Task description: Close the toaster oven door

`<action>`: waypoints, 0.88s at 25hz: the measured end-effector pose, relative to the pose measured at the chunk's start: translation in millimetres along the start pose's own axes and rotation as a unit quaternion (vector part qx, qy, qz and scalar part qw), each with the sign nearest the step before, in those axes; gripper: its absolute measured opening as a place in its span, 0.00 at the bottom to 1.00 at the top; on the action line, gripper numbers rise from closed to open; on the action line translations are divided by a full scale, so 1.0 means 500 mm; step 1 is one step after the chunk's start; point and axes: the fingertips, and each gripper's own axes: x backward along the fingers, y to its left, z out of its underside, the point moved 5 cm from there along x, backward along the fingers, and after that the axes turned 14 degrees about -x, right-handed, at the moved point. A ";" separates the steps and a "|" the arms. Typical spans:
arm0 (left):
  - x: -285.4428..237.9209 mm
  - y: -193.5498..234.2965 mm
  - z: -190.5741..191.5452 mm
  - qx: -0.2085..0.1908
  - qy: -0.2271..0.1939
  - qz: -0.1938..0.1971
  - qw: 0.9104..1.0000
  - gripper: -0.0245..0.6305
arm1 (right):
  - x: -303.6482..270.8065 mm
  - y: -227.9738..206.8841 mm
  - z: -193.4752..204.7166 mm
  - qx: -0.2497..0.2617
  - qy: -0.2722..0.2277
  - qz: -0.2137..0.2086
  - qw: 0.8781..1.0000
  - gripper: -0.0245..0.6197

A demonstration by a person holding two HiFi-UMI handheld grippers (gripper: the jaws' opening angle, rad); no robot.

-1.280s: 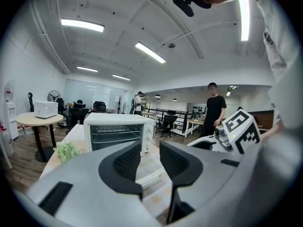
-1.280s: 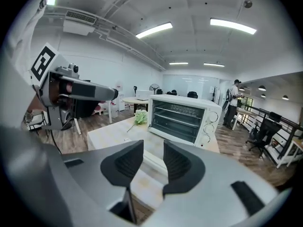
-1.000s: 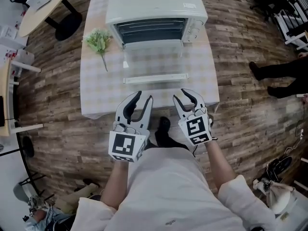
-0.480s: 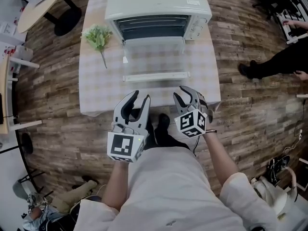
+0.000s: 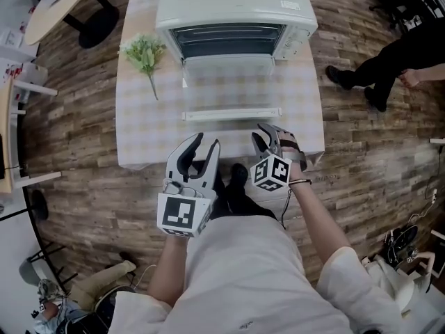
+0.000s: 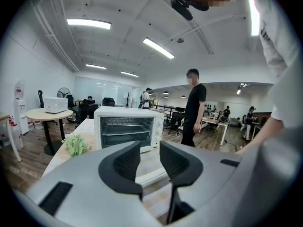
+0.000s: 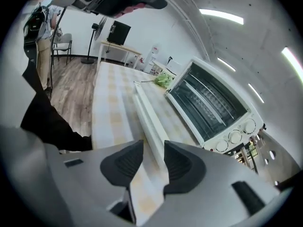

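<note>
The white toaster oven (image 5: 236, 12) stands at the far end of the table, its glass door (image 5: 229, 82) folded down flat toward me. The door's white handle bar (image 5: 231, 114) lies along its near edge. My left gripper (image 5: 201, 148) hovers open at the table's near edge, a little left of the handle's middle. My right gripper (image 5: 268, 136) is open too, rolled onto its side just short of the handle's right part. In the right gripper view the handle bar (image 7: 147, 115) runs straight ahead beyond the empty jaws. The left gripper view shows the oven (image 6: 125, 129) ahead.
A green plant sprig (image 5: 144, 54) lies on the checked tablecloth (image 5: 139, 131) left of the oven. A person in black (image 5: 389, 61) walks on the wooden floor at the right. A round table (image 5: 62, 5) stands far left. My own shoes (image 5: 236, 186) are at the table's near edge.
My right gripper has rolled onto its side and edged forward toward the door handle. The left gripper has barely moved. The person at the right has walked on across the floor.
</note>
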 end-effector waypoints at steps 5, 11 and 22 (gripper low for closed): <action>0.005 0.019 0.012 0.004 0.004 -0.005 1.000 0.20 | -0.042 0.009 0.016 0.016 0.023 0.008 1.000 0.23; 0.005 0.036 0.016 0.010 0.012 -0.010 1.000 0.20 | -0.075 0.010 0.030 0.030 0.046 0.018 0.998 0.23; 0.006 0.051 0.028 0.011 0.013 -0.010 1.000 0.20 | -0.108 0.012 0.040 0.047 0.066 0.022 0.996 0.23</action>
